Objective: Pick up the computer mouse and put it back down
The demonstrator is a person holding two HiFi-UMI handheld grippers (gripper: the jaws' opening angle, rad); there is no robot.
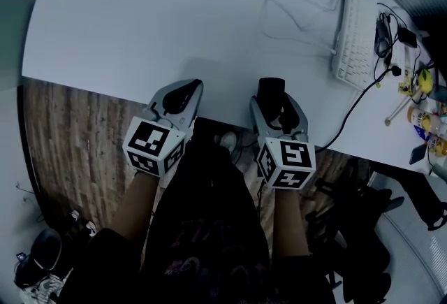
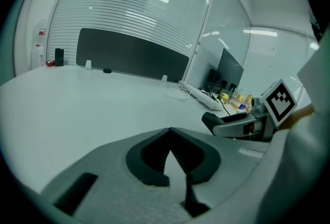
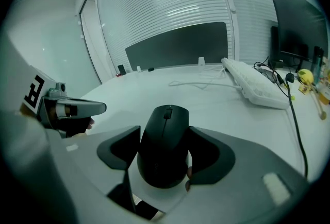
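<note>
A black computer mouse sits between the jaws of my right gripper, which is shut on its sides, its scroll wheel pointing away from me. The mouse hangs over the front edge of the white table; whether it touches the top I cannot tell. My left gripper is beside it to the left at the same edge. Its jaws meet at the tips with nothing in them. Each gripper view shows the other gripper at its side.
A white keyboard lies at the table's far right with a thin white cable looped beside it. Bottles and small clutter and black cords crowd the right end. A dark monitor stands there. Wooden floor and shoes lie below.
</note>
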